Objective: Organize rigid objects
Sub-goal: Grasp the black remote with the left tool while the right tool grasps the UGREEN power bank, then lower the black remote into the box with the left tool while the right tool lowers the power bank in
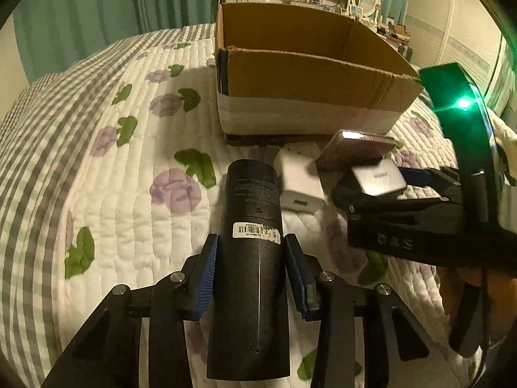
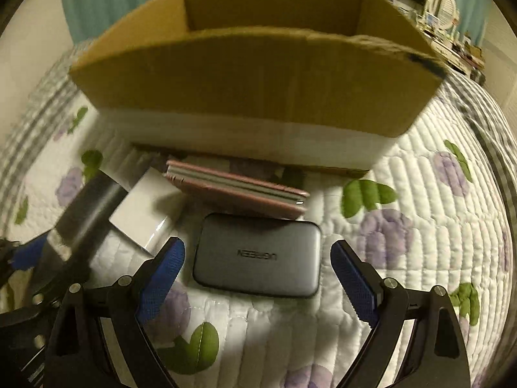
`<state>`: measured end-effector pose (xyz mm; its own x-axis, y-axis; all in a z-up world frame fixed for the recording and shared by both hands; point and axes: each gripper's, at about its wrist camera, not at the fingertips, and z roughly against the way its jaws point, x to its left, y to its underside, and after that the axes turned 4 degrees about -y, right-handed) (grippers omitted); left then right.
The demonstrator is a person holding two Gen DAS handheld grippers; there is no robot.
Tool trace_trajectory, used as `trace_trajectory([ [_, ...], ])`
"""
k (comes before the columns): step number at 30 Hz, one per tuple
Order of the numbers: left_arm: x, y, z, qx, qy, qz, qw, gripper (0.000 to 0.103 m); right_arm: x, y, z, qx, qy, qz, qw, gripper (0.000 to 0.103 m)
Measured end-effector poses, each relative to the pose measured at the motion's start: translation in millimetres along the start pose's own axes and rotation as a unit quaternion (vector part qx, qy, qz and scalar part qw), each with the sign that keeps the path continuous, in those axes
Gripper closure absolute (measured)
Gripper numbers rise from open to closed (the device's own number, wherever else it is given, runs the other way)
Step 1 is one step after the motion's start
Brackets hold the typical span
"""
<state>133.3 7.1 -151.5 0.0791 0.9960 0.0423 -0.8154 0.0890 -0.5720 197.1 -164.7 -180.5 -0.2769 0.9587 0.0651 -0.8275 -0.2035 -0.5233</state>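
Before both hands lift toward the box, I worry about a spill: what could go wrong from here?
1. The left gripper holds the long black tube near one end, so it may tip or slide.
2. The right gripper is open around the grey charger; closing could nudge the pink case that touches it.
3. The cardboard box has a tall near wall; a low carry may hit it.

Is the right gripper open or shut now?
Open. The right gripper has its blue pads spread wide on either side of the grey charger, touching neither side of it.
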Motion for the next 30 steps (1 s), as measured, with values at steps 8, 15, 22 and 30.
trace_trajectory([
  [8, -2, 0, 25, -0.003, 0.003, 0.024, 0.9997, 0.063, -2, 17, 24, -0.017, 0.006, -0.003, 1.0, 0.035],
  [15, -13, -13, 66, -0.034, 0.011, 0.033, 0.9988, 0.063, -1, 16, 80, -0.049, 0.002, 0.01, 0.999, 0.035],
  [22, -16, -33, 96, -0.066, 0.017, 0.035, 0.9971, 0.063, -14, 1, 139, -0.092, 0.002, -0.002, 0.996, 0.035],
  [30, -22, -72, 102, -0.094, 0.036, 0.037, 0.9942, 0.063, -33, -41, 185, -0.145, 0.001, -0.02, 0.989, 0.035],
])
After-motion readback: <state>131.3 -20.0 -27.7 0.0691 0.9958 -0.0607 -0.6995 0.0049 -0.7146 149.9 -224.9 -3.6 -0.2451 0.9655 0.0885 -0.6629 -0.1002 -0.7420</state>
